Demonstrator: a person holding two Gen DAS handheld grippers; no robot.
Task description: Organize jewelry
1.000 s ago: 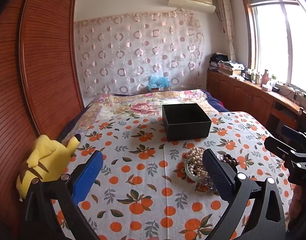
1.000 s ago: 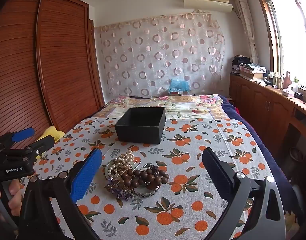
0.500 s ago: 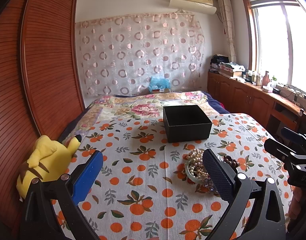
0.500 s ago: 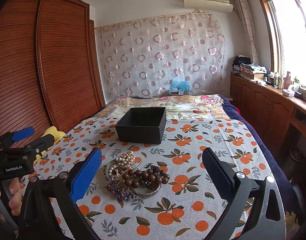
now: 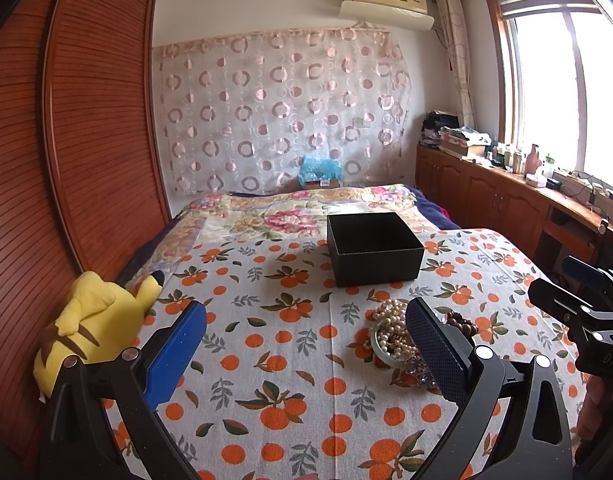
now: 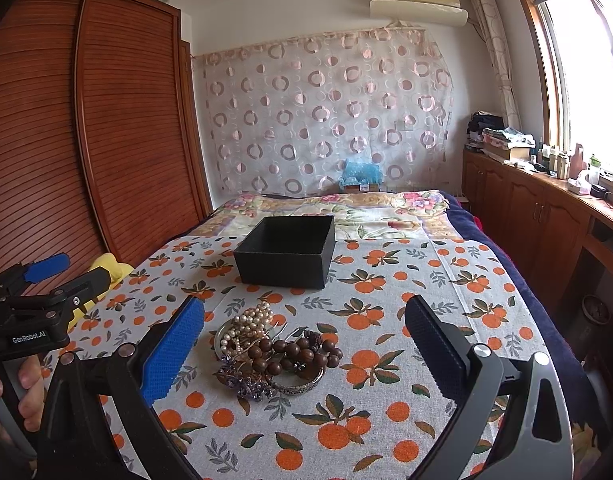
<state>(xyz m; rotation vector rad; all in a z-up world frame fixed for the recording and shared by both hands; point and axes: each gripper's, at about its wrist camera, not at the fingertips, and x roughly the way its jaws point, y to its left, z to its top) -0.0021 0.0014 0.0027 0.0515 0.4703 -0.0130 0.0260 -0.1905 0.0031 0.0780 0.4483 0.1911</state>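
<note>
A heap of jewelry (image 6: 266,352) lies on the orange-print cloth: white pearls (image 6: 250,322), dark wooden beads (image 6: 294,354), a metal bangle (image 6: 298,386) and a purple piece (image 6: 246,380). Beyond it stands an open black box (image 6: 286,254), empty as far as I see. My right gripper (image 6: 304,344) hovers open just in front of the heap, its jaws wide either side. My left gripper (image 5: 306,344) is open above bare cloth, left of the jewelry (image 5: 390,336), whose right part its right finger hides. The black box (image 5: 372,248) sits farther back.
A yellow plush toy (image 5: 94,320) lies at the bed's left edge against a wooden wardrobe (image 5: 66,160). Wooden cabinets with bottles (image 5: 506,200) line the right wall under a window. A hand (image 6: 26,388) holds the left gripper's handle. A floral quilt (image 6: 326,208) covers the far bed.
Both views have tilted up a little, so the box and jewelry sit slightly lower in frame. Both grippers stay open and nothing on the bed has moved.
</note>
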